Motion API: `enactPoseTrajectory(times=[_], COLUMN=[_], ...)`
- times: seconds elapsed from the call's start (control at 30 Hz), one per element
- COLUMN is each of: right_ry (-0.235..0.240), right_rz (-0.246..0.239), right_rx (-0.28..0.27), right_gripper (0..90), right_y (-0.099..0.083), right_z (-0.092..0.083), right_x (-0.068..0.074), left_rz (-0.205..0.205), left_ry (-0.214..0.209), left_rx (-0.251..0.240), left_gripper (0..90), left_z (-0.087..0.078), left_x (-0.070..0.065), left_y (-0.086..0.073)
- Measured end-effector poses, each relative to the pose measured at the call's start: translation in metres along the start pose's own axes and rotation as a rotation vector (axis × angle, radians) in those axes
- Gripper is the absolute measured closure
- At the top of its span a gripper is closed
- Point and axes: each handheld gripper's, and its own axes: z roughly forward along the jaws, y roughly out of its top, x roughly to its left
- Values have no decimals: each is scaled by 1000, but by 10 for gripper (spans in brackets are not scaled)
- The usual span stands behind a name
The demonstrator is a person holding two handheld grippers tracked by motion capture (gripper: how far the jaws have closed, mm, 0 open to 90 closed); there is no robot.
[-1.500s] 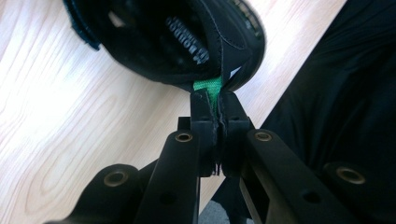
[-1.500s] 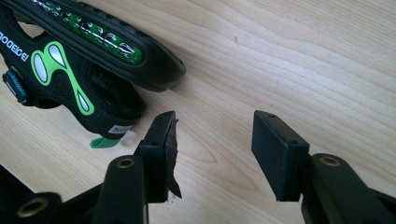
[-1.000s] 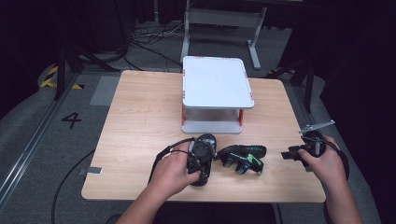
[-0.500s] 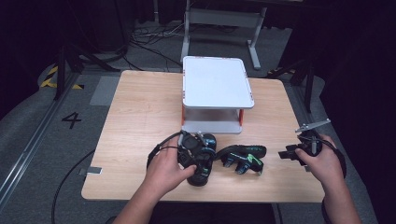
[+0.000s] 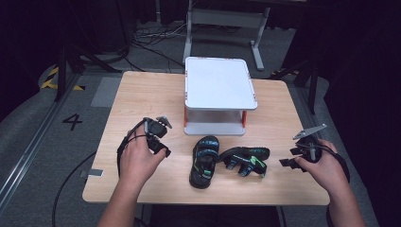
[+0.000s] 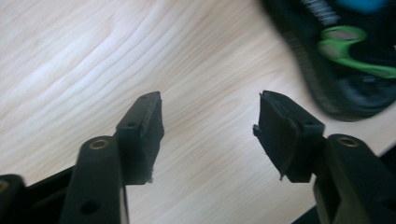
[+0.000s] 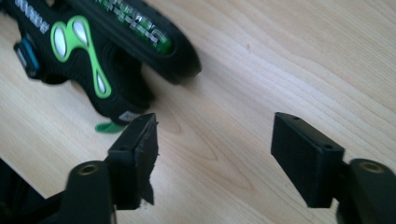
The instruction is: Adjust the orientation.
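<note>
Both hand-held grippers gape wide and empty over the tabletop (image 5: 142, 90). The upright sandal (image 5: 204, 161) lies just right of the left hand-held gripper (image 5: 158, 137); the sandal on its side (image 5: 246, 160) lies near the right hand-held gripper (image 5: 298, 153), to its left. A careless pinch on that tipped sandal could catch only a strap, letting it swing or slip.

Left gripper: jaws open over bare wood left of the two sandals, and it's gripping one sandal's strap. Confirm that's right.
Not quite. The left gripper is open over bare wood left of the two sandals, but it grips nothing: the left gripper view shows only tabletop between its jaws, the nearer sandal off to one side.
</note>
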Motion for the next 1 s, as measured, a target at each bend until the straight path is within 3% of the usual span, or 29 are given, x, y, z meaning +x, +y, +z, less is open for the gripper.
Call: enactPoseTrajectory(times=[0.03,0.17,0.23,0.3,0.4,0.47,0.5,0.57,0.6,0.83,1.0], right_ry=[3,12,-1,3,26,29,39,48,56,64,70], right_rz=[-6,-5,-58,-79,-136,-129,-95,-73,-34,-27,-28], right_rx=[-7,-7,18,28,67,73,81,86,124,173,175], right_gripper=[252,224,282,302,338,367,368,373,368,329,332], right_y=[0,1,2,1,1,1,0,1,1,5,7], right_z=[0,-1,0,1,7,9,10,12,16,38,49], right_x=[2,9,15,18,27,29,31,36,41,52,57], left_rz=[-25,-33,-42,-36,-53,-61,-66,-61,-56,-29,-24], left_ry=[20,38,40,47,39,50,55,49,50,36,36], left_rx=[11,4,-8,-8,33,47,51,65,65,69,76], left_gripper=[405,406,404,397,364,364,360,346,346,346,349], left_z=[2,7,13,14,20,21,21,22,23,25,27], left_x=[8,16,21,23,25,26,26,26,26,23,21], left_y=[-2,-7,-11,-12,-13,-13,-14,-15,-15,-14,-14])
